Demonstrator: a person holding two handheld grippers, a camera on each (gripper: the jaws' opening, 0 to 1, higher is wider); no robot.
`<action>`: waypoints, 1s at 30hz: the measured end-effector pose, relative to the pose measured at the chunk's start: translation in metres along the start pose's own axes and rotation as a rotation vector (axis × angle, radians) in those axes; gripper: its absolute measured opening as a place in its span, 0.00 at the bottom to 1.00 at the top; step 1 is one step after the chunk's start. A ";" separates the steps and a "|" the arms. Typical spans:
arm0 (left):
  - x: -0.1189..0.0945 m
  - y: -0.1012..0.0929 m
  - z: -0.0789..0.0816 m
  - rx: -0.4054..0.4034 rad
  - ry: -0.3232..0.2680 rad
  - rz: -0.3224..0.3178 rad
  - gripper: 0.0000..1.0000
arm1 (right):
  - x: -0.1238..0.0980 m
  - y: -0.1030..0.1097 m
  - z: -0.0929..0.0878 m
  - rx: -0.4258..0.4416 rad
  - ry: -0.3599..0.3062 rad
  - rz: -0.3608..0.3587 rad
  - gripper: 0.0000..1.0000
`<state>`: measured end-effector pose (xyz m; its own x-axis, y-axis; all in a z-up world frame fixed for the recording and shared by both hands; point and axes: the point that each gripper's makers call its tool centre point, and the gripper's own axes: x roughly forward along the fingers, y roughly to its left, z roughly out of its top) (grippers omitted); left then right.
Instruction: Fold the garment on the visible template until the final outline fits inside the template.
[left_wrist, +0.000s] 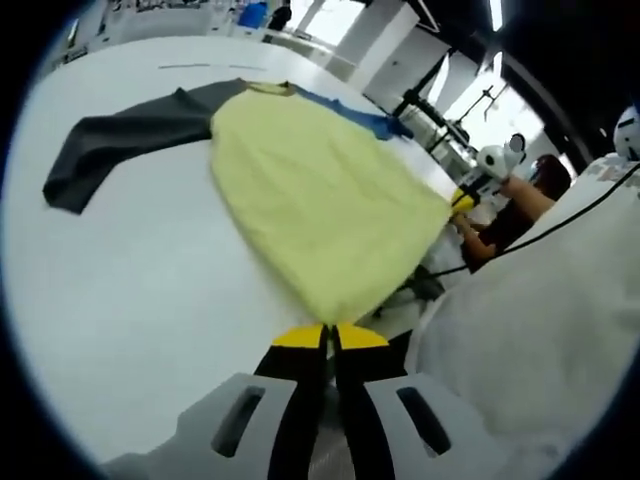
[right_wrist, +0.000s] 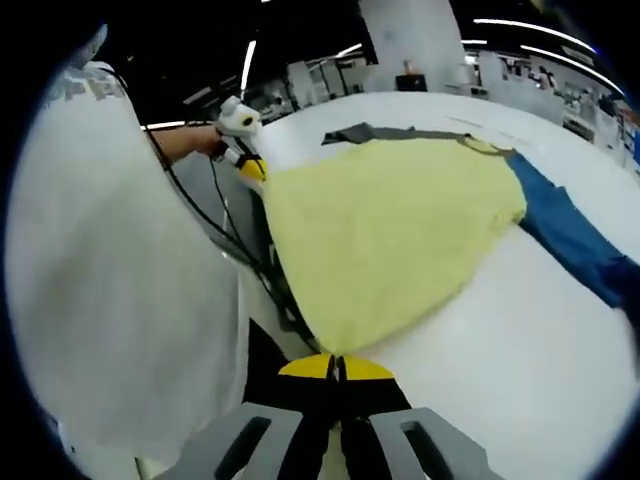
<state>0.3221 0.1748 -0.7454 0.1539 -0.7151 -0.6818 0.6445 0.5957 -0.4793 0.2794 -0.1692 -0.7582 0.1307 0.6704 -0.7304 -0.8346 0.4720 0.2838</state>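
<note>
White and wide, the table (left_wrist: 130, 290) carries a garment with a yellow body (left_wrist: 320, 200), one dark grey sleeve (left_wrist: 120, 140) and one blue sleeve (right_wrist: 570, 235). The garment lies spread near the table's edge, its hem hanging slightly over that edge. The left gripper (left_wrist: 328, 335) has its yellow-tipped jaws pressed together on one hem corner, and the right gripper (right_wrist: 335, 368) pinches the other hem corner the same way. A person in white clothing (right_wrist: 120, 300) stands just beside the edge (between the two grippers).
</note>
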 end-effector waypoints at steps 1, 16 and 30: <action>0.001 0.000 -0.001 -0.002 0.002 -0.001 0.00 | 0.000 -0.001 -0.004 -0.009 0.020 -0.007 0.00; 0.010 0.000 -0.018 -0.003 0.023 -0.019 0.00 | 0.004 -0.003 -0.010 0.011 0.024 0.003 0.00; 0.001 0.001 -0.006 0.048 -0.046 -0.014 0.06 | -0.005 -0.004 0.002 0.041 -0.044 0.006 0.12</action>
<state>0.3185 0.1766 -0.7502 0.1785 -0.7397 -0.6488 0.6819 0.5683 -0.4604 0.2833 -0.1734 -0.7540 0.1501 0.6977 -0.7005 -0.8130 0.4903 0.3141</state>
